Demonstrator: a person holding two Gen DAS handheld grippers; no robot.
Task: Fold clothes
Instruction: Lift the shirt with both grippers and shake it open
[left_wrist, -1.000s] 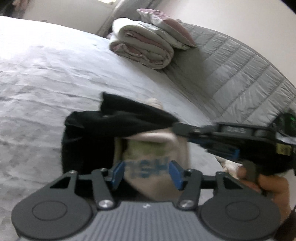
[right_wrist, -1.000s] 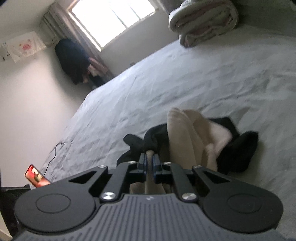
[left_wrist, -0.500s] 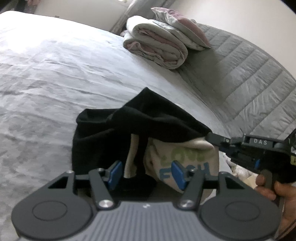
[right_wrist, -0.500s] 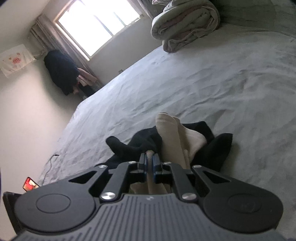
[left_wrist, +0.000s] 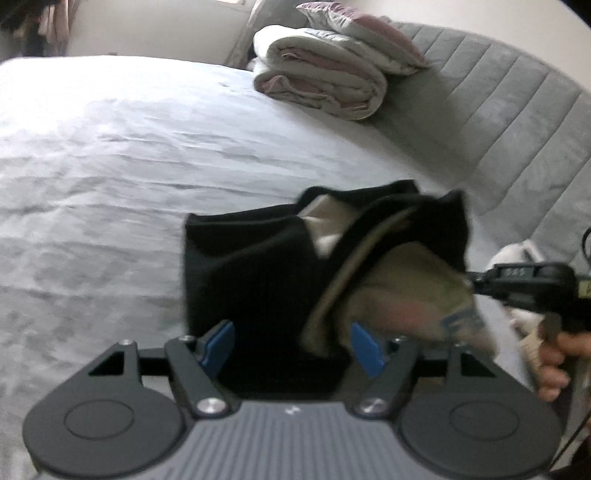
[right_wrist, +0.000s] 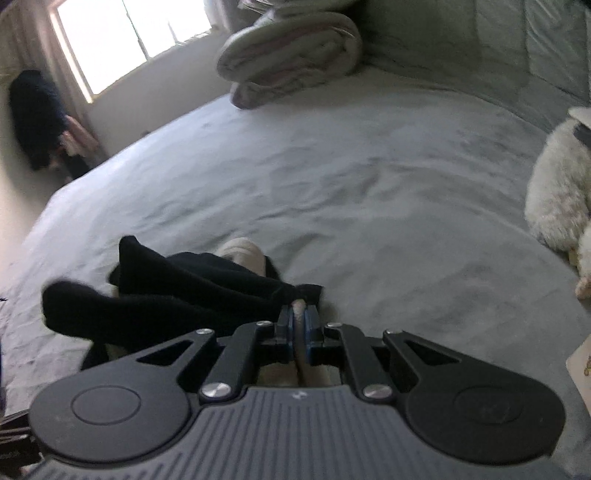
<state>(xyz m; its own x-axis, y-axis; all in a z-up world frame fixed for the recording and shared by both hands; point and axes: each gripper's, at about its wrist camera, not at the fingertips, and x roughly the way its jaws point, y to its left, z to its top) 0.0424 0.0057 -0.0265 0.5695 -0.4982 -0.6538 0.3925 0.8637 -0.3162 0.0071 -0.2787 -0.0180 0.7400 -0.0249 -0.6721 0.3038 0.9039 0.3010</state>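
A black and beige shirt (left_wrist: 266, 273) hangs bunched above the grey bed (left_wrist: 110, 166). My right gripper (right_wrist: 299, 326) is shut on a beige edge of the shirt (right_wrist: 184, 288); it shows in the left wrist view (left_wrist: 476, 282) at the right, pulling the beige printed part sideways. My left gripper (left_wrist: 293, 343) is open, its blue pads (left_wrist: 218, 341) on either side of the hanging black cloth, not closed on it.
A folded white and pink duvet (left_wrist: 325, 85) with a pillow lies at the bed's far end by the grey padded headboard (left_wrist: 498, 118). A white plush toy (right_wrist: 557, 188) sits at the right. Dark clothes (right_wrist: 37, 118) hang near the window.
My right gripper has pulled the shirt's beige edge to the right and swung toward the headboard. The shirt has spread out and turned. My left gripper stays open beneath it.
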